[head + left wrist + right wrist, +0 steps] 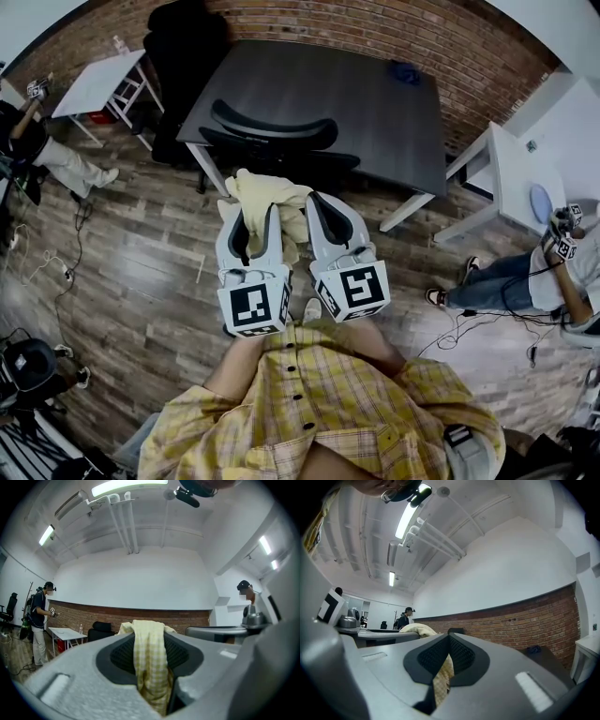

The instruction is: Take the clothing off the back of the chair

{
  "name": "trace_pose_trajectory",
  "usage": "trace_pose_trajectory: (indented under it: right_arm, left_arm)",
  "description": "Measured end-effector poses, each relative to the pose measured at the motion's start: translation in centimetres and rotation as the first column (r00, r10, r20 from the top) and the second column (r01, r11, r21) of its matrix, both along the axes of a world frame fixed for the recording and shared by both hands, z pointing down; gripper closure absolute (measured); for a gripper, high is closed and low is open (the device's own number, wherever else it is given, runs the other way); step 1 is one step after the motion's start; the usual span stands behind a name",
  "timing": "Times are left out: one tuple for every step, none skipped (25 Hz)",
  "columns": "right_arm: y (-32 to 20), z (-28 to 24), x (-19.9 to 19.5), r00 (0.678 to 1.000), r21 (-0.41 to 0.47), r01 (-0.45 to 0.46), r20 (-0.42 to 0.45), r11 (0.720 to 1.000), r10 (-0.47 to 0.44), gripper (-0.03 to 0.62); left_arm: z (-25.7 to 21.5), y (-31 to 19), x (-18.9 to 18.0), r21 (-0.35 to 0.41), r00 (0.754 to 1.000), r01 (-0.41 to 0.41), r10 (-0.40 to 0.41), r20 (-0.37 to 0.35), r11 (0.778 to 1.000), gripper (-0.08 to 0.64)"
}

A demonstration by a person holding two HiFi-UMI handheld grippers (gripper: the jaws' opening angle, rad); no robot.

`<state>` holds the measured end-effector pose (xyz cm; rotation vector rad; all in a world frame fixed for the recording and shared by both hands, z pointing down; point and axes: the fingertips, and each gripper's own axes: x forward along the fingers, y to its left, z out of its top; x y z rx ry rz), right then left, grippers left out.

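A pale yellow checked piece of clothing (265, 199) hangs bunched between my two grippers, on the near side of the black office chair (274, 132). In the head view I cannot tell whether it still touches the chair. My left gripper (253, 217) is shut on a fold of it; in the left gripper view the cloth (150, 663) runs down between the jaws. My right gripper (328, 208) is shut on another fold, and the right gripper view shows a strip of cloth (441, 679) pinched between its jaws. Both grippers point level, side by side.
The chair is tucked at a dark table (375, 103). A white table (98, 80) stands at the far left and another (511, 178) at the right. One person (47, 155) stands at the left and one (525, 281) sits at the right. Cables (56, 267) lie on the wood floor.
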<state>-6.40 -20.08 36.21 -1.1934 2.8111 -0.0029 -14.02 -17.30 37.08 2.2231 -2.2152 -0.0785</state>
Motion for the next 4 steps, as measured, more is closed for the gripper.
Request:
trace_pose_trajectory:
  right_arm:
    - [-0.09,-0.06,-0.05,1.0,0.002,0.001,-0.001,1.0,-0.001,0.595]
    - [-0.19,-0.11,-0.09,1.0,0.005,0.002,-0.001,1.0,-0.002,0.594]
    - [-0.31,-0.13,-0.12,1.0,0.006,0.003,-0.002,1.0,-0.003,0.595]
    - [-0.42,-0.15,-0.15,1.0,0.008,0.003,-0.002,1.0,-0.003,0.595]
  left_arm:
    - [0.04,-0.1,-0.04,0.001,1.0,0.0,0.0,0.001,1.0,0.4]
    - [0.07,-0.2,-0.07,0.002,1.0,0.001,-0.001,0.002,1.0,0.4]
    - [0.08,-0.3,-0.1,0.003,1.0,0.001,-0.001,0.003,1.0,0.4]
    - [0.09,-0.4,-0.13,0.005,1.0,0.002,-0.002,0.004,1.0,0.4]
